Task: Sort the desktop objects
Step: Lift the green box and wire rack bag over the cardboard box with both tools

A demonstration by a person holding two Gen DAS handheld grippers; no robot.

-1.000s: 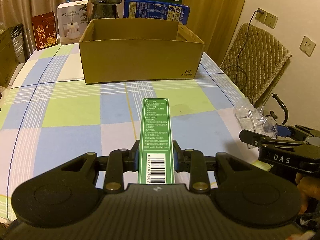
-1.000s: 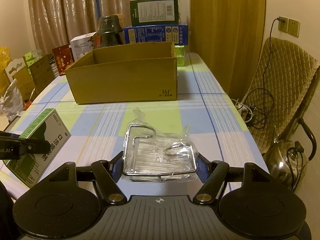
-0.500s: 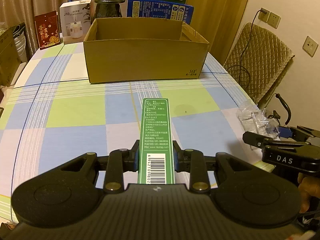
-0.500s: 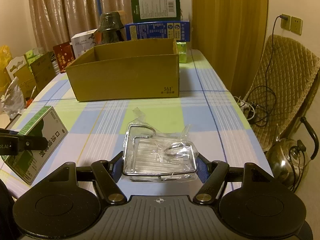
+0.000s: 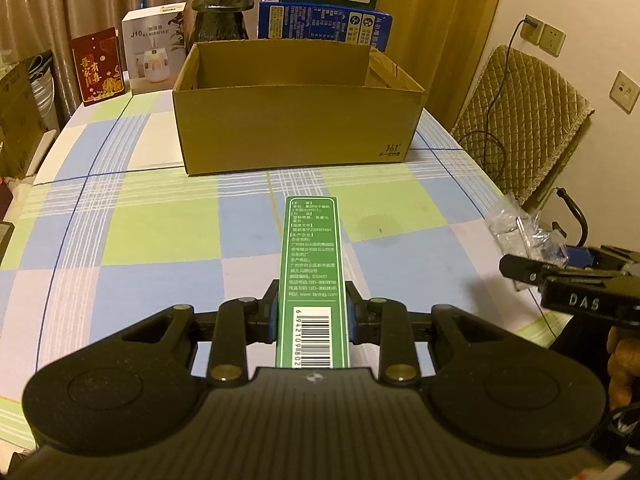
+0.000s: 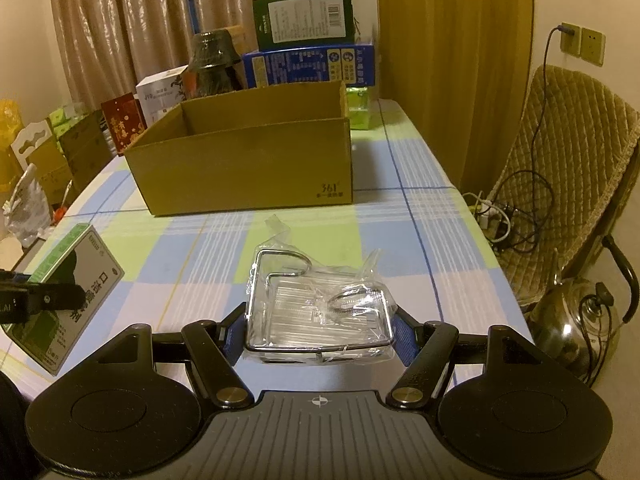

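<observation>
Now: left gripper point(image 5: 312, 312) clamped on green box point(image 5: 311, 264), held above checked tablecloth point(image 5: 152, 232). Right gripper point(image 6: 318, 332) clamped on bagged wire rack point(image 6: 320, 304), w/ open cardboard box point(image 6: 248, 164) well ahead.

Table cover: checked blue, green and white tablecloth point(image 5: 160, 236).
Far end: white humidifier carton point(image 5: 154, 48), red gift box point(image 5: 98, 66), dark glass jar point(image 5: 222, 6).
Right side: quilted tan chair point(image 6: 568, 152), steel kettle point(image 6: 580, 324).
</observation>
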